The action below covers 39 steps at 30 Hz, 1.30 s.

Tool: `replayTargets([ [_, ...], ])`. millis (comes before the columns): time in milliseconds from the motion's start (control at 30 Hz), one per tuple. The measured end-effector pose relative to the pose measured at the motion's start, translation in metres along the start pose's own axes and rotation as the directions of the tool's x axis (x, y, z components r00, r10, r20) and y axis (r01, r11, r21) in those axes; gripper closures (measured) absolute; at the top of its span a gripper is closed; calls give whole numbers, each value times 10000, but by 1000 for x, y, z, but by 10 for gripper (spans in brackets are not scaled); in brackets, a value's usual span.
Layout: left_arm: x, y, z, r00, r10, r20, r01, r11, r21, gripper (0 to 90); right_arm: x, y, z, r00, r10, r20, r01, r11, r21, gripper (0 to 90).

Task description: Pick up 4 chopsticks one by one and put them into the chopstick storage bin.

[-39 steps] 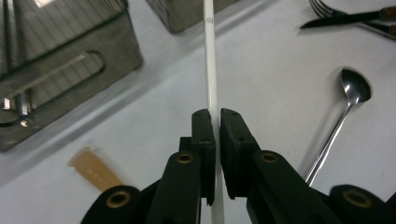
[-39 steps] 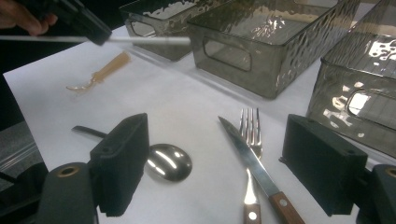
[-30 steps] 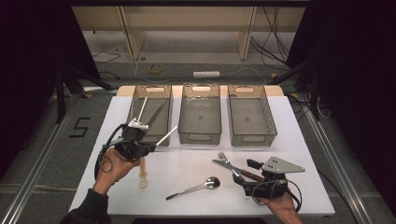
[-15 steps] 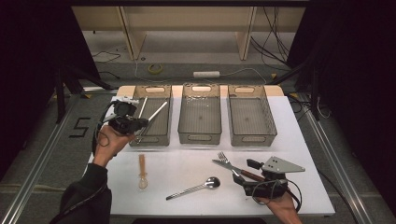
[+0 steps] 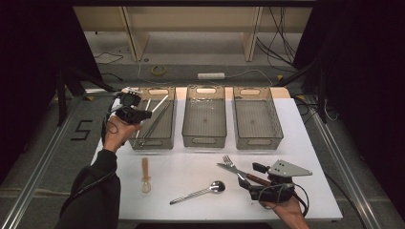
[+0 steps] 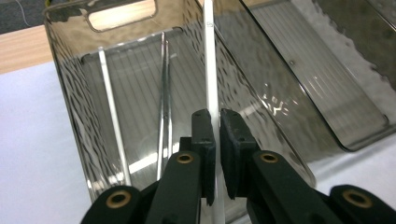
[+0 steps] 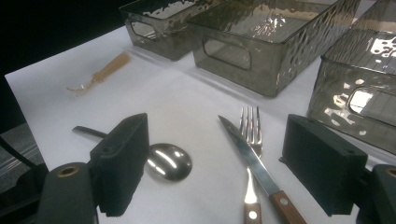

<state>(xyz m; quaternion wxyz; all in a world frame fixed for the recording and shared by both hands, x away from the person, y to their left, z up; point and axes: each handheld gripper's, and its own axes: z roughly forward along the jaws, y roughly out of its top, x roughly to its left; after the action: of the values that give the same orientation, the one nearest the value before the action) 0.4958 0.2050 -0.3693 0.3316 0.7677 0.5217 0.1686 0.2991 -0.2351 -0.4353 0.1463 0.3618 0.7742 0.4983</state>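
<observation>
My left gripper (image 5: 144, 114) is shut on a thin white stick (image 5: 160, 101) and holds it over the left grey bin (image 5: 152, 142). In the left gripper view the gripper (image 6: 217, 114) pinches the stick (image 6: 209, 70) between its pads, above the bin's floor (image 6: 140, 84). Another white stick (image 6: 109, 121) and a pair of metal chopsticks (image 6: 164, 93) lie inside that bin. My right gripper (image 5: 249, 175) rests open at the table's front right, its jaws (image 7: 217, 140) on either side of a wood-handled knife (image 7: 252, 158) and a fork (image 7: 250, 126).
A steel spoon (image 5: 198, 192) and a small wood-handled utensil (image 5: 145, 174) lie on the white table (image 5: 191, 162). Two more grey bins, middle (image 5: 204, 140) and right (image 5: 258, 141), stand in a row beside the left one.
My left hand has carried the white stick from above the table's front left away to over the left bin. The right gripper has kept still.
</observation>
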Motion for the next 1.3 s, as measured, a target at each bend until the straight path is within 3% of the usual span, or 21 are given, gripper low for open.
replayTargets([
  [233, 8, 5, 14, 9997, -98, -238, 98, 9999, 22, 844, 0, 0, 0, 10000, -35, -16, 35, 10000, -27, 240],
  [633, 10, 7, 33, 9994, -283, -190, 281, 9996, -81, 843, 0, 0, 0, 10000, -34, -61, 34, 10000, -10, 240],
  [1300, 21, 8, 56, 9993, -193, -329, 190, 9998, -73, 840, 0, 0, 1, 10000, -27, -96, 27, 10000, -9, 240],
])
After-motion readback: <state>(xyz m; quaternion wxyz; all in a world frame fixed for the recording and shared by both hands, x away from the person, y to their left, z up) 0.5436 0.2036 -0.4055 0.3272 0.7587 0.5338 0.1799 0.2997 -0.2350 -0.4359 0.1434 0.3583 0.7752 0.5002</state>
